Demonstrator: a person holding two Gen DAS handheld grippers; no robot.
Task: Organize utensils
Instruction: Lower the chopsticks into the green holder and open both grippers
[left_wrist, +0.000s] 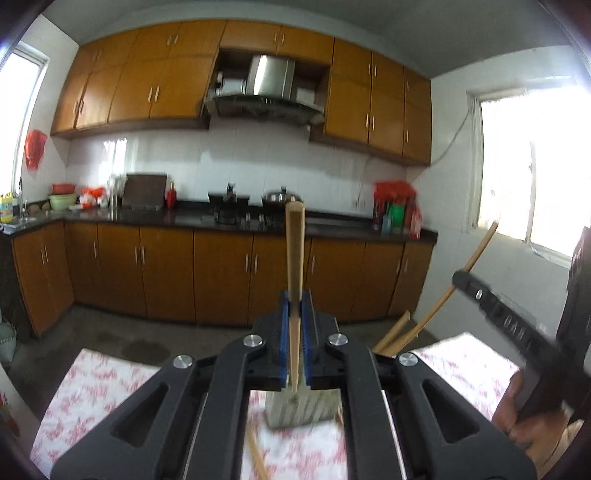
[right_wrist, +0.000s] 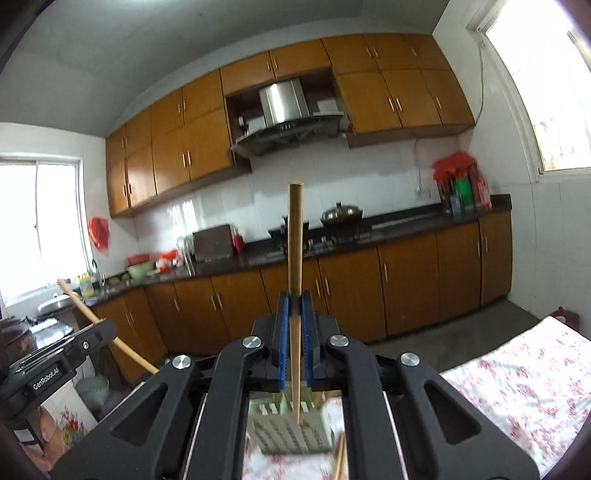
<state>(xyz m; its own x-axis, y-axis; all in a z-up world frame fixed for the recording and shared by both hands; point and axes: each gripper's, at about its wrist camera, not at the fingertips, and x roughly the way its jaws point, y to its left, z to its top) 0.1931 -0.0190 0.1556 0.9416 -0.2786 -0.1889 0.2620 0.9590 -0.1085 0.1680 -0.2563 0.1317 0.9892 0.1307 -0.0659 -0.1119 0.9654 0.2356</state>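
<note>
Room: a kitchen with brown cabinets (left_wrist: 155, 266), a dark counter and a stove beneath a steel hood (right_wrist: 284, 103).
Table: covered with a flowered cloth (left_wrist: 96, 384), right below both grippers.
Holder: a pale slotted utensil holder (right_wrist: 288, 428) stands on the cloth; more chopsticks lie beside it.
Left gripper (left_wrist: 295, 306): pressed together, pinching one wooden chopstick (left_wrist: 295, 251) upright, its lower tip just above the holder.
Right gripper (right_wrist: 294, 306): also pressed together, pinching a second chopstick (right_wrist: 294, 236) upright over the holder.
Risk: each stick is pinched at a single point, so it may pivot or slide between the pads, and its tip could then miss the slots.
Risk: the grippers work close together, so the long sticks may knock each other or tip the light holder.
Writing: "GenRobot.AI" on the left gripper's side, seen from the right wrist.
</note>
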